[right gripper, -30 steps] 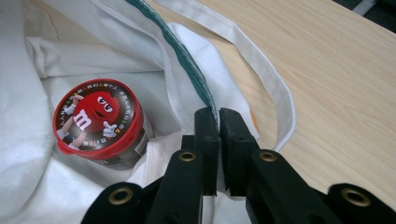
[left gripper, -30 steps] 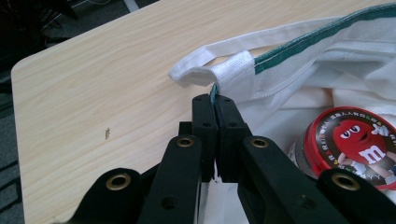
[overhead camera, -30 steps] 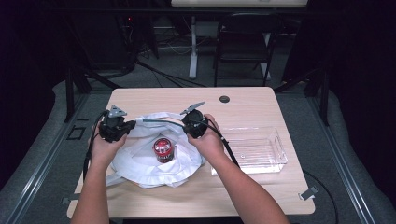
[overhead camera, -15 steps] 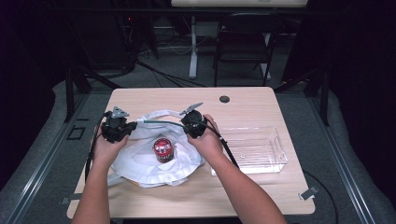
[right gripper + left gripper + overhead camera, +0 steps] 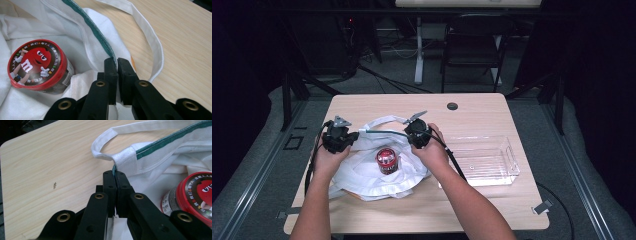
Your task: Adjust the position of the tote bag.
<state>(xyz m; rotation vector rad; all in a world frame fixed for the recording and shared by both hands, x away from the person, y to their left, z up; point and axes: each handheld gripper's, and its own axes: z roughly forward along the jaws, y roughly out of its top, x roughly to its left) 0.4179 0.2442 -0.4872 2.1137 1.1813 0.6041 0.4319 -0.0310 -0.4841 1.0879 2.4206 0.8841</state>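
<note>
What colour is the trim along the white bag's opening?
Green, on the bag rim; clearest in the left gripper view.

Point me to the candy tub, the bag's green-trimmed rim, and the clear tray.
candy tub [image 5: 37, 63], right gripper view, on its red lid.
green-trimmed rim [image 5: 172, 142], left gripper view, on the green band.
clear tray [image 5: 507, 150], high view, on its right wall.
</note>
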